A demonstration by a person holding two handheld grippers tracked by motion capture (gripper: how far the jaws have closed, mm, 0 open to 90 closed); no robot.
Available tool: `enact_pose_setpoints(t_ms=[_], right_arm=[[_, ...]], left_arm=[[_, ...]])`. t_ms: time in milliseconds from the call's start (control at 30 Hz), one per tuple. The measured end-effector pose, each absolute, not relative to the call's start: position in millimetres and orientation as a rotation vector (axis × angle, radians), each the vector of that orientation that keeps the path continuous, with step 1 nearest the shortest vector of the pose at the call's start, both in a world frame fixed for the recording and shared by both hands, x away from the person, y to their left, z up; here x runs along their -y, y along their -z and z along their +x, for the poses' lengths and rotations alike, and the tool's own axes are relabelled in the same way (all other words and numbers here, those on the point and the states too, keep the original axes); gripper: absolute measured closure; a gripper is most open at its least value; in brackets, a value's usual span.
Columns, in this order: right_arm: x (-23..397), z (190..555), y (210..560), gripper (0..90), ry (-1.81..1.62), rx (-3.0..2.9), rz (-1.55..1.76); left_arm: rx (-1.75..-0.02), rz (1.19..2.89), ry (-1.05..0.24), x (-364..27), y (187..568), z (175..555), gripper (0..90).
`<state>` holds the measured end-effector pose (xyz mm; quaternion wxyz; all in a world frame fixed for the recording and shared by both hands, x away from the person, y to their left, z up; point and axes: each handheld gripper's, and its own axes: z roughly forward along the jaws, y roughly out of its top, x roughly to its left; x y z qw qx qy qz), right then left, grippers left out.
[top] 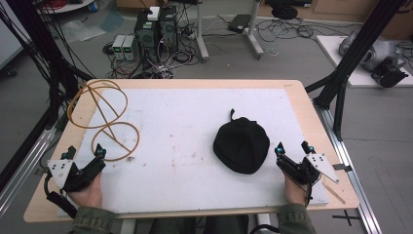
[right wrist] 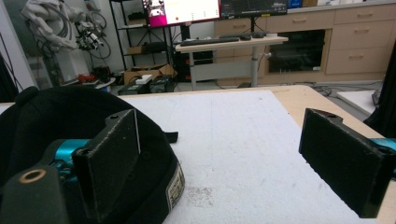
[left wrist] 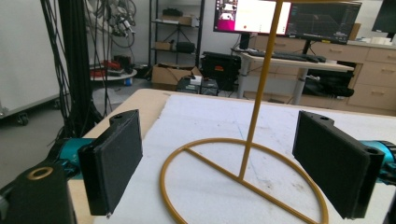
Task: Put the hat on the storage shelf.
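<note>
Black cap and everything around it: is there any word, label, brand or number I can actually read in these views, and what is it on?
No text can be read.
Small tag on the black cap's edge: has marks, too blurred to read.
Monitors in the background: bright windows, the content too small to read.
White mat, gold wire stand and both tongs: no lettering visible.

Obstacles I note: wire stand [top: 103,119] far left, black cap [top: 241,145] right of centre; bare table [top: 180,131] between.

The right gripper [right wrist: 219,163] holds its fingers [right wrist: 112,158] wide apart above the white surface [right wrist: 243,140]. A black cap [right wrist: 70,121] lies just beside the left finger.
</note>
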<state>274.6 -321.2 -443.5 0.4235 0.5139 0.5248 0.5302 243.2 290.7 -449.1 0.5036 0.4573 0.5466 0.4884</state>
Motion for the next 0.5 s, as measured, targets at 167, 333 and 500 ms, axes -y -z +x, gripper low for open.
enact_pose_setpoints(t_ms=[167,333,500], right_arm=[[320.6,273.0,442.7,11.5,-1.329,-1.302,1.276],[321.6,272.6,442.2,11.5,-1.335,-1.295,1.298],[323.0,271.9,442.1,11.5,-1.336,-1.287,1.301]], left_arm=[[-1.318,1.107,-1.178,-290.6,448.7,243.7,16.3],[-1.330,1.098,-1.179,-291.2,448.9,243.0,16.3],[-1.330,1.100,-1.180,-291.8,449.0,243.1,16.3]])
